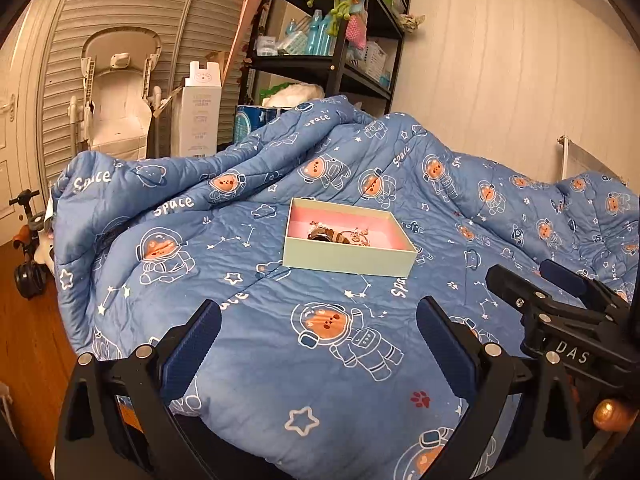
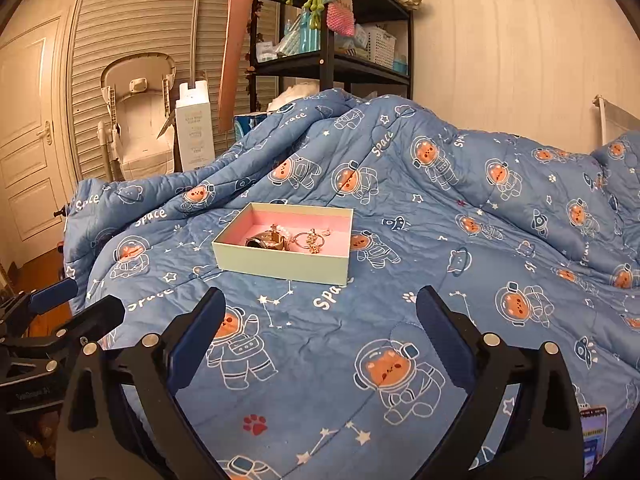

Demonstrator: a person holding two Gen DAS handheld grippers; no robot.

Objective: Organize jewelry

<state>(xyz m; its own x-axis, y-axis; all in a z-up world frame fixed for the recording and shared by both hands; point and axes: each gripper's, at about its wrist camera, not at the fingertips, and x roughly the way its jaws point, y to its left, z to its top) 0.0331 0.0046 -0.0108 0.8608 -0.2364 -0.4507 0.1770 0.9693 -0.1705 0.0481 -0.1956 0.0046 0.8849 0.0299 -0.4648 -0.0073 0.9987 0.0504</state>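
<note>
A pale green box (image 1: 347, 261) with a pink inside sits on the blue space-print quilt (image 1: 260, 312); it also shows in the right wrist view (image 2: 280, 266). In it lie a watch (image 2: 267, 241), a ring-shaped bangle (image 2: 301, 237), gold flower pieces (image 2: 313, 242) and a small piece (image 2: 328, 232). In the left wrist view the jewelry (image 1: 338, 236) is partly hidden by the box wall. My left gripper (image 1: 318, 312) is open and empty, short of the box. My right gripper (image 2: 320, 300) is open and empty, just in front of the box. Each gripper shows in the other's view, the right (image 1: 560, 304) and the left (image 2: 60, 312).
The quilt rises in folds behind and to the right of the box. A black shelf (image 2: 332, 56) with bottles and toys stands behind the bed. A high chair (image 1: 118, 92), a white carton (image 1: 200, 116) and a wood floor (image 1: 28, 344) with a ride-on toy lie at left.
</note>
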